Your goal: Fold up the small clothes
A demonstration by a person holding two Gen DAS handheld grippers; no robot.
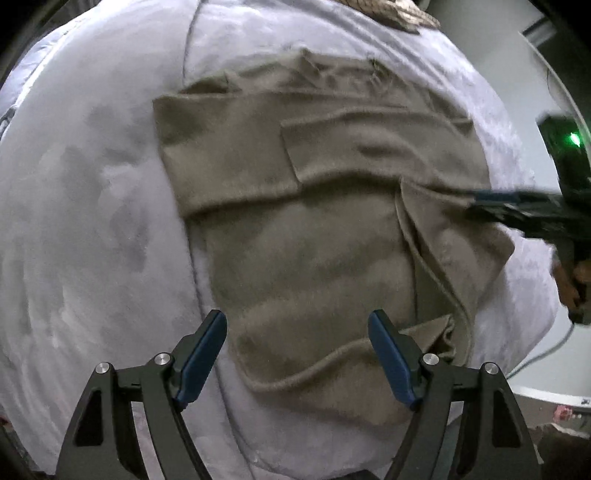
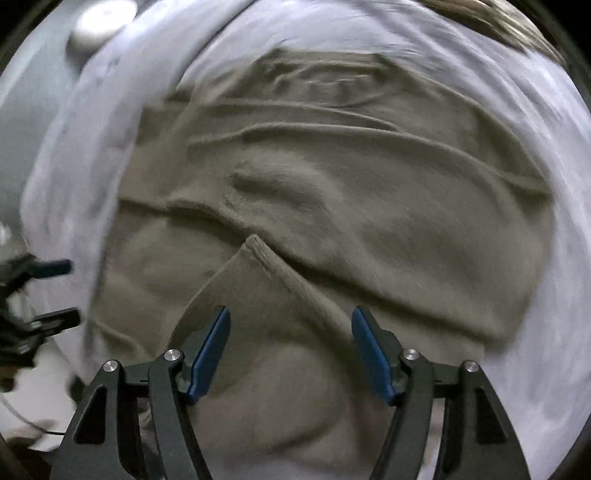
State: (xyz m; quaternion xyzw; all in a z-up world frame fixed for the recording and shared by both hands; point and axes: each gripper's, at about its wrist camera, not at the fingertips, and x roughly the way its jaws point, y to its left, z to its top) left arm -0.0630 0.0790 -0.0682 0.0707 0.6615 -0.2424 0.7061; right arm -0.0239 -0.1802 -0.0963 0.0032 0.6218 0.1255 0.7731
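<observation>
- A pale lilac-grey sheet (image 1: 92,221) covers the whole surface under the work; it looks like soft bedding, though whether it is a bed or a padded tabletop I cannot tell; a patterned brown cloth (image 1: 391,13) peeks in at its far edge.
- The khaki garment (image 1: 295,229) lies spread on the middle of that sheet, partly folded; a flap (image 1: 236,155) is turned in across its upper part, and a ribbed cuff or hem corner (image 2: 255,245) lies folded over the body.
- It appears to be a fleecy, light, limp knit; it should drape and sag rather than hold a crease, and layers may slide over one another; best taken at a thick seamed edge or corner, pinching both layers, not the loose middle.
- The left tongs (image 1: 297,328) hover above the near edge of the garment, blue pads spread apart, nothing between them; released.
- The right tongs (image 2: 291,325) hang over the ribbed corner, likewise spread wide and gripping nothing; from the left view they show at the garment's right edge.
</observation>
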